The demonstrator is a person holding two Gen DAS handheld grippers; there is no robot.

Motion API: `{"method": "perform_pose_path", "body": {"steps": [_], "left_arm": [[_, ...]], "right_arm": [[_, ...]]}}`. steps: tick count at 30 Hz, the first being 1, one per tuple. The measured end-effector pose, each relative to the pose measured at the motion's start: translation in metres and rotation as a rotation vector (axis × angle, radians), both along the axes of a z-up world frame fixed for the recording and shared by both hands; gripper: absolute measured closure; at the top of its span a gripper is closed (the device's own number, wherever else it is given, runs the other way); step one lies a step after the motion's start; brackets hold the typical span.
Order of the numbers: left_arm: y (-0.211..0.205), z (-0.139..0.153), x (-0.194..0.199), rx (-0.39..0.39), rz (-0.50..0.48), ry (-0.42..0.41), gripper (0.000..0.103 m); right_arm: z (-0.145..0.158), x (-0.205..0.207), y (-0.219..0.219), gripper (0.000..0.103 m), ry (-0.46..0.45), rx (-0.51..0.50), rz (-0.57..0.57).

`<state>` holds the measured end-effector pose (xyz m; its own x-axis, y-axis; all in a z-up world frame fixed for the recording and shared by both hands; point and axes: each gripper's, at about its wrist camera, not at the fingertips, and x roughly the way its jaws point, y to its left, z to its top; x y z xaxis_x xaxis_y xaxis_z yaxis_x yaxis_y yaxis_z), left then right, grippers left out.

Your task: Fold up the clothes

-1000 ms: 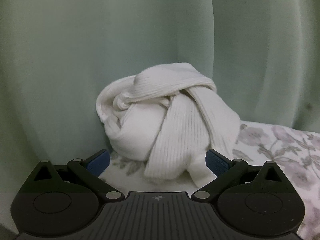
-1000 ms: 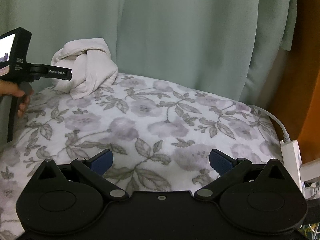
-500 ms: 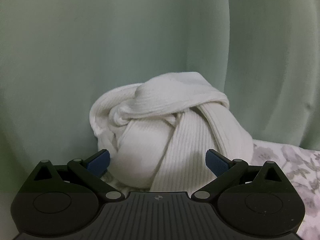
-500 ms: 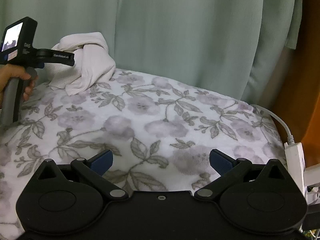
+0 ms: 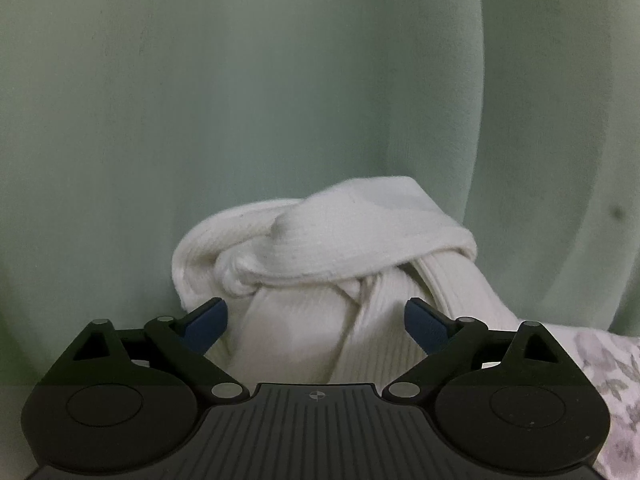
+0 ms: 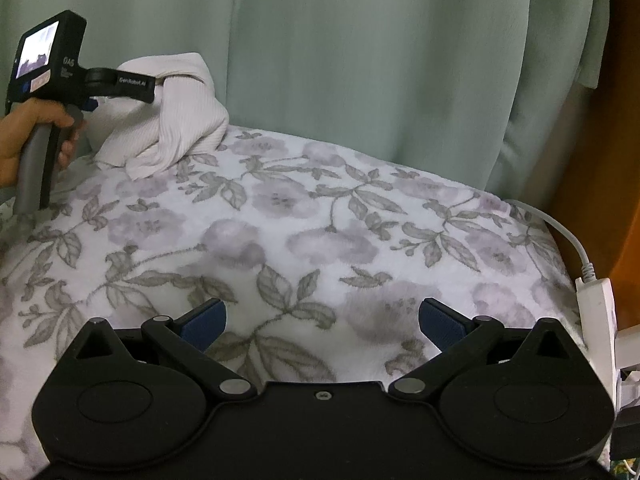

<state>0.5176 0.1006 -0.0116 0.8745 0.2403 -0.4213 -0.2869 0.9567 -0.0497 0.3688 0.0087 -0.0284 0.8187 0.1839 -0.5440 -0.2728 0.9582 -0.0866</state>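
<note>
There, the left gripper (image 5: 316,322) had its blue pads standing wide apart and was drawing them inward, with the knotted white garment (image 5: 328,280) sitting between them; neither pad visibly pressed on the ribbed cloth. In the right wrist view, that same gripper (image 6: 120,92) sat at about ten o'clock, its black body against the near side of the bundle (image 6: 176,124), and the person's hand (image 6: 36,128) was wrapped round its grey handle. The garment, a cream ribbed knit tied into a ball, rested at the far left of the floral blanket (image 6: 320,240), right up against the pale green curtain (image 6: 360,60) that filled the twelve o'clock side of both views. The right gripper (image 6: 322,322) hung over the blanket's near part, well apart from the bundle, pads spread with only flowered fabric under them. At three o'clock in that view a white cable (image 6: 568,236) ran down to a white power strip (image 6: 598,316) at the blanket's edge.
</note>
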Motion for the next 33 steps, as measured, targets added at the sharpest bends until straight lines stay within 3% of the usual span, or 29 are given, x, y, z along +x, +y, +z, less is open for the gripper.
{"method": "perform_pose_path", "body": {"steps": [10, 15, 27, 33], "left_arm": [[0.010, 0.005, 0.008, -0.030, 0.025, -0.042, 0.020], [0.014, 0.007, 0.010, -0.035, 0.051, -0.050, 0.049], [0.037, 0.009, 0.005, -0.059, 0.080, -0.066, 0.097], [0.041, 0.009, 0.003, -0.030, 0.072, -0.076, 0.098]], "right_arm": [[-0.005, 0.004, 0.002, 0.001, 0.015, -0.011, 0.008], [-0.007, 0.005, 0.003, 0.001, 0.016, -0.018, 0.014], [-0.008, 0.004, 0.003, 0.001, 0.018, -0.019, 0.018], [-0.008, 0.004, 0.005, 0.001, 0.019, -0.021, 0.022]]}}
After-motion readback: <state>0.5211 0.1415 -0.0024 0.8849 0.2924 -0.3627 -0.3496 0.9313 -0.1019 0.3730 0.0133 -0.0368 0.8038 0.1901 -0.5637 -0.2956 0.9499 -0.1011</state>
